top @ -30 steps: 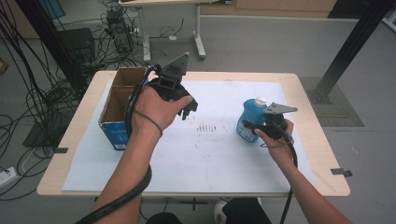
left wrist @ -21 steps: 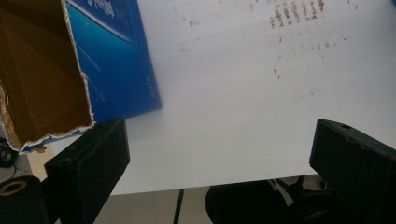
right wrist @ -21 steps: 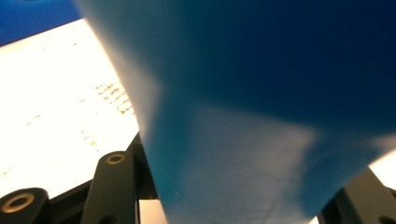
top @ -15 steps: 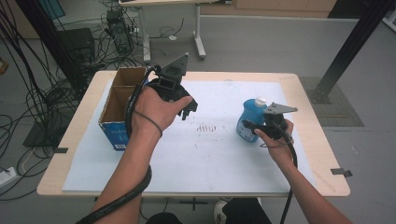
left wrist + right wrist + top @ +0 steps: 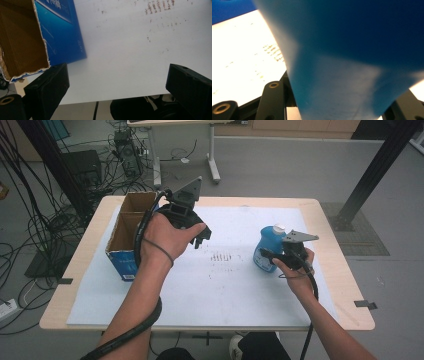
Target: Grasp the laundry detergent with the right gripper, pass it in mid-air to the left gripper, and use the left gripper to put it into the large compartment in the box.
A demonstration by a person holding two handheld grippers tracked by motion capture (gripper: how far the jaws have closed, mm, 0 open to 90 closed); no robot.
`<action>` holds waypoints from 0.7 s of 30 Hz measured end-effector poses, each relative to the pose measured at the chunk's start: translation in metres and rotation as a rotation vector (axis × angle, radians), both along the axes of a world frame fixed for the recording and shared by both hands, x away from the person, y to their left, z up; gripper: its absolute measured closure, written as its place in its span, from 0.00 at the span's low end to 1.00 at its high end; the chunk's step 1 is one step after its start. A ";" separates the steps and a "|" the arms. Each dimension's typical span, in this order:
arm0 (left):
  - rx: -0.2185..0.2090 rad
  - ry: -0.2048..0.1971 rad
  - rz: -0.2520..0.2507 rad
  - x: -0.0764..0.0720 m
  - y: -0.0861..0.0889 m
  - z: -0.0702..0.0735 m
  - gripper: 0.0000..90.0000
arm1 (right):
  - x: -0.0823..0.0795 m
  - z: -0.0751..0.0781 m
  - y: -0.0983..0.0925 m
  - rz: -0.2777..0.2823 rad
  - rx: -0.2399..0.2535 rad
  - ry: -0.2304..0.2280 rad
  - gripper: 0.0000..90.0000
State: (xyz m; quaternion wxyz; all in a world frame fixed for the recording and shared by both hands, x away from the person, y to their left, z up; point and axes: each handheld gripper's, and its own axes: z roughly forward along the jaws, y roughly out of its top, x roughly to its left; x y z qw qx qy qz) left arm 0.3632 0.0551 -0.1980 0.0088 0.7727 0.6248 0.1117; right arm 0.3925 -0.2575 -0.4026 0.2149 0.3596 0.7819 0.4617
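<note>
The right gripper (image 5: 270, 256) is clamped on the blue bottle (image 5: 266, 246). The left gripper (image 5: 200, 237) hangs with jaws apart, near the cardboard box (image 5: 131, 232)

The blue bottle (image 5: 352, 62) looms blurred, its top and base cut off by the edges

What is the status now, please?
Right gripper shut on bottle, upright on the mat. Left gripper open, empty, beside box. Nothing between bottle and box.
</note>
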 end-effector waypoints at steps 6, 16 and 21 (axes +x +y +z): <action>-0.001 -0.002 0.003 0.000 0.001 0.001 0.06 | 0.000 0.000 0.000 -0.001 0.000 0.001 0.49; 0.000 -0.003 0.001 0.000 0.001 0.002 0.06 | -0.001 0.000 0.000 -0.005 -0.002 0.002 0.50; -0.002 -0.006 0.001 0.000 0.001 0.003 0.06 | 0.000 0.000 0.000 -0.004 -0.002 0.002 0.50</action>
